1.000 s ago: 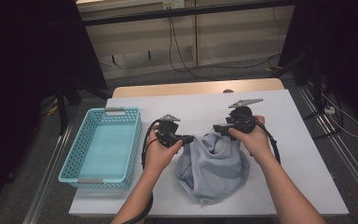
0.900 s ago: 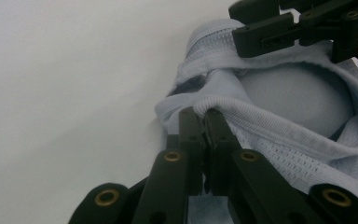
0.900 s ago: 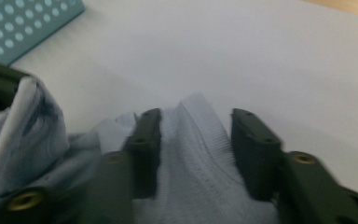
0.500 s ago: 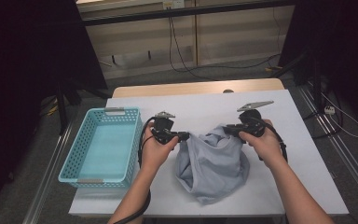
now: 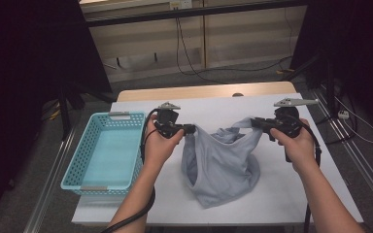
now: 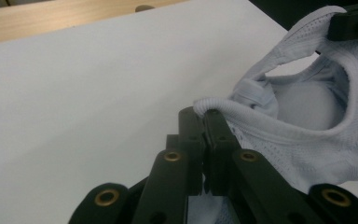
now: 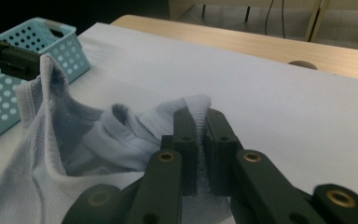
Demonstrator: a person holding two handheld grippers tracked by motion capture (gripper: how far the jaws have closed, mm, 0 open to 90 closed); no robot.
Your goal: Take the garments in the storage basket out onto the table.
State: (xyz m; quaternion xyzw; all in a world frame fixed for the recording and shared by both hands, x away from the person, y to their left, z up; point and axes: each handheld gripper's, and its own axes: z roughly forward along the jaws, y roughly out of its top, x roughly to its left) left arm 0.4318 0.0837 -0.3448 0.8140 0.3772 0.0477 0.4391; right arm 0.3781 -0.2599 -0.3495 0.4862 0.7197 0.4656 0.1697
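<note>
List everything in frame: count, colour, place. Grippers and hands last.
garment: 1, pale grey-blue knit, centre of table, stretched between both grippers, lower part resting on the table
basket: 1, light blue, perforated, left side of table
table: 1, white top with a wooden strip at the far edge
cables: several, dark, on the floor beyond the table
left gripper: 1, black, shut on the garment edge
right gripper: 1, black, shut on the garment edge
hands: 2, one on each gripper

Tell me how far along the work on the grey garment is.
Done: the left gripper and right gripper are each shut on the rim of the grey garment. In hand: it hangs stretched between them, its lower part on the table. Left: the blue basket holds nothing.
</note>
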